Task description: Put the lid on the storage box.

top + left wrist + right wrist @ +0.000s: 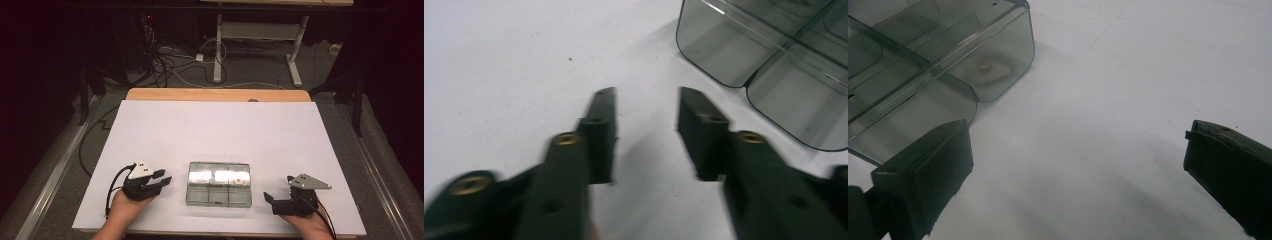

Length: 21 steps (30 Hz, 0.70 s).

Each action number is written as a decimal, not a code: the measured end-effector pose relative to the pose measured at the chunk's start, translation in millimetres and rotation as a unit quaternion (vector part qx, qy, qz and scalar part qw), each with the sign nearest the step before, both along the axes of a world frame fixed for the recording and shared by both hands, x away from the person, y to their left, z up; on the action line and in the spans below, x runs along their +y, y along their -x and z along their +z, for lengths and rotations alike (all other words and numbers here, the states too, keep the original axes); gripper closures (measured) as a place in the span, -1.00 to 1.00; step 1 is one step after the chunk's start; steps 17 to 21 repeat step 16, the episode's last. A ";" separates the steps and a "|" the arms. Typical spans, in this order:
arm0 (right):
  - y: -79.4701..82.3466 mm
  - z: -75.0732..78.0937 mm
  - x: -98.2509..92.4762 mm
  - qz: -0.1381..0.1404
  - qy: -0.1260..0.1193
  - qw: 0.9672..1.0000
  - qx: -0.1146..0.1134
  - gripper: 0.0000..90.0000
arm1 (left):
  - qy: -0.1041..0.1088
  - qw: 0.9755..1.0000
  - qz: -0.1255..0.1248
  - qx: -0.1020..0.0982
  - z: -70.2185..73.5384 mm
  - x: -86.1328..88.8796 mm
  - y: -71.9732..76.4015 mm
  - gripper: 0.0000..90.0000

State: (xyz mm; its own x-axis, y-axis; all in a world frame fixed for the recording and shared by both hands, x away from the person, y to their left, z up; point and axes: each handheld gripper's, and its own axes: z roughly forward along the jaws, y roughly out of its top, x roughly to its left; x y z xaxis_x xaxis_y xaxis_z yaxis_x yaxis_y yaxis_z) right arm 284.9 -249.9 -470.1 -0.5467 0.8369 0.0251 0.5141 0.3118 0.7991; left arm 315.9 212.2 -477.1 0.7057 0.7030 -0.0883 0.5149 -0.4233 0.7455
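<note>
A clear compartment box (218, 183) sits on the white sheet of the desk (220, 130) near its front edge, midway between the two hands, with the left tool (161, 178) just off its left side and the right tool (278, 192) just off its right side, neither touching it. The left tool's jaws stand partly apart with nothing between them; in the left gripper view (646, 102) only bare white sheet shows in the gap, and the box's rounded corner (769, 45) lies ahead and to the right. The right tool (1078, 150) is spread wide and also empty, its near jaw close beside the box wall (943, 65); a small pale object (990, 70) seems to lie in the end compartment, too blurred to identify. The step in hand looks like closing in on the box from both sides. To do it well, the left jaws likely need to open further or turn toward the wall before advancing, since the box is off their line. Both tools should meet the walls low and square, at about the same time, so the light plastic box does not skid across the smooth sheet or tip and spill its contents
</note>
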 end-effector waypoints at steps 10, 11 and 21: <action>0.4 0.0 -0.9 -0.002 -0.007 1.000 -0.002 -0.99 | 0.005 0.999 0.032 0.009 -1.9 -3.5 -4.7 -1.00; 0.5 0.0 -1.1 -0.002 -0.007 1.000 -0.003 -0.99 | 0.004 0.999 0.037 0.008 -1.5 -2.8 -5.2 -1.00; 1.3 0.5 -2.1 -0.004 -0.009 1.000 -0.006 -0.99 | 0.009 0.999 0.042 0.015 -1.7 -0.5 -7.2 -1.00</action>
